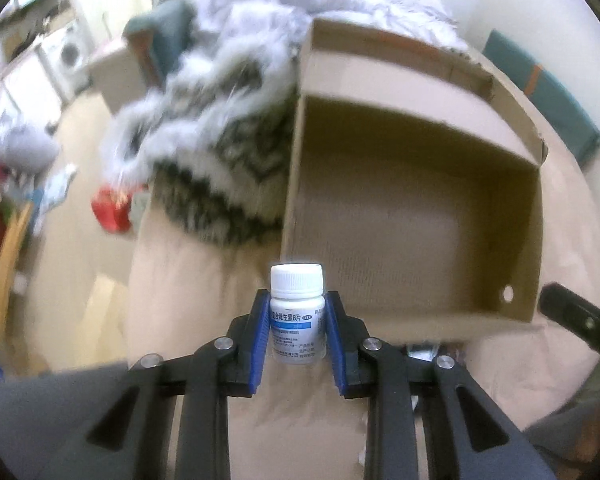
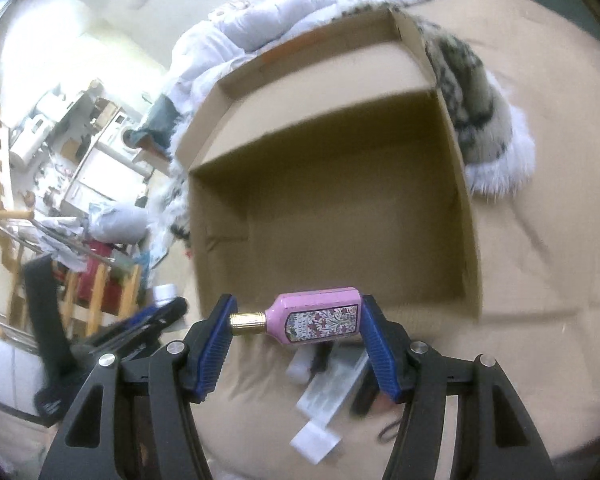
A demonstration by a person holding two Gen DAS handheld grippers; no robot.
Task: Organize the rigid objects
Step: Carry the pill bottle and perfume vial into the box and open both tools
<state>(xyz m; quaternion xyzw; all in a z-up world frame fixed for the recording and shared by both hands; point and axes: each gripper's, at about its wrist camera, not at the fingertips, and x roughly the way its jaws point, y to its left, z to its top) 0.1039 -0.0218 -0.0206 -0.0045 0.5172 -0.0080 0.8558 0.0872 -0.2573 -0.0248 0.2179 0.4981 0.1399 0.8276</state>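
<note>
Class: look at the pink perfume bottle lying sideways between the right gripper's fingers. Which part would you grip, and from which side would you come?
Grip the pink perfume bottle end to end, as the right gripper does: one pad on the gold cap, the other on the flat base. Coming at its broad printed face suits it, since it lies crosswise. Clamping the flat body faces would probably hold steadier.

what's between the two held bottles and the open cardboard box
Nothing visible. The white pill bottle in the left gripper and the pink perfume bottle in the right gripper face the cardboard box, which looks empty.
</note>
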